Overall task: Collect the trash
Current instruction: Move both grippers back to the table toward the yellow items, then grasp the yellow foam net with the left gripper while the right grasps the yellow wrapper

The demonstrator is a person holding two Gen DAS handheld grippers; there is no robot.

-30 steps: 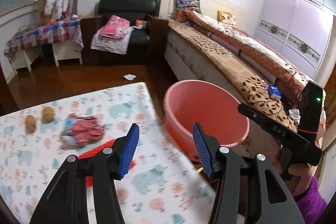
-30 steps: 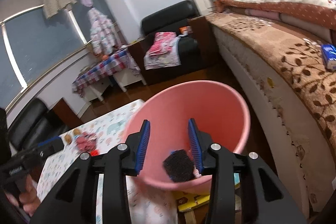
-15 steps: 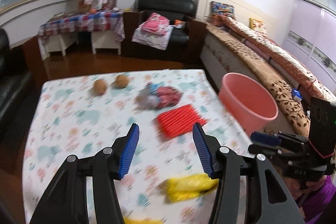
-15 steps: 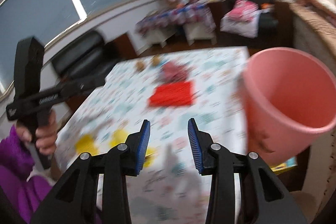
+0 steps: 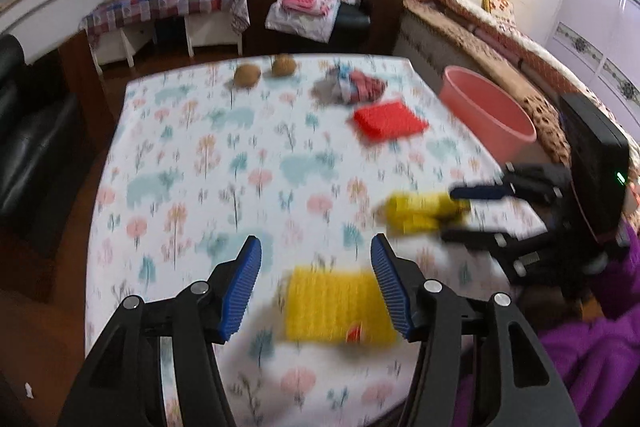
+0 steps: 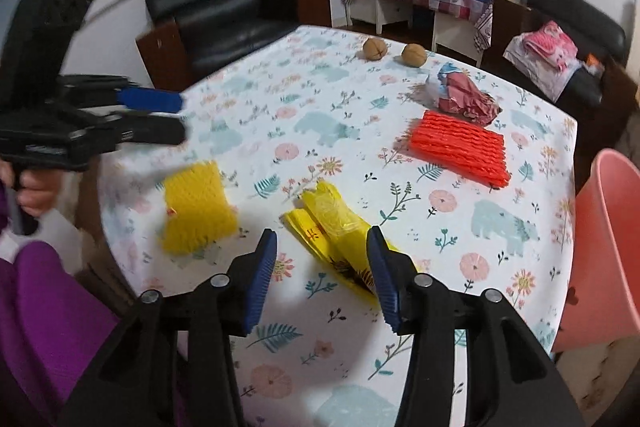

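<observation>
No legible text. Yellow plastic bag (image 6: 338, 227) carries small red print, too blurred to read; nothing else bears lettering.

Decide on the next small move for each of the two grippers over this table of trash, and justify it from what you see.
Probably lower both and close. The left gripper is open with the yellow foam net lying between its fingers; the right gripper, whose jaws have just been opening, frames the yellow plastic bag. Neither touches yet, and the pink bin waits beside the table.

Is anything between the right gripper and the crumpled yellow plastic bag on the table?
Nothing visible. The right gripper hangs open just above the crumpled yellow plastic bag, with only bare patterned tablecloth around it.
</observation>
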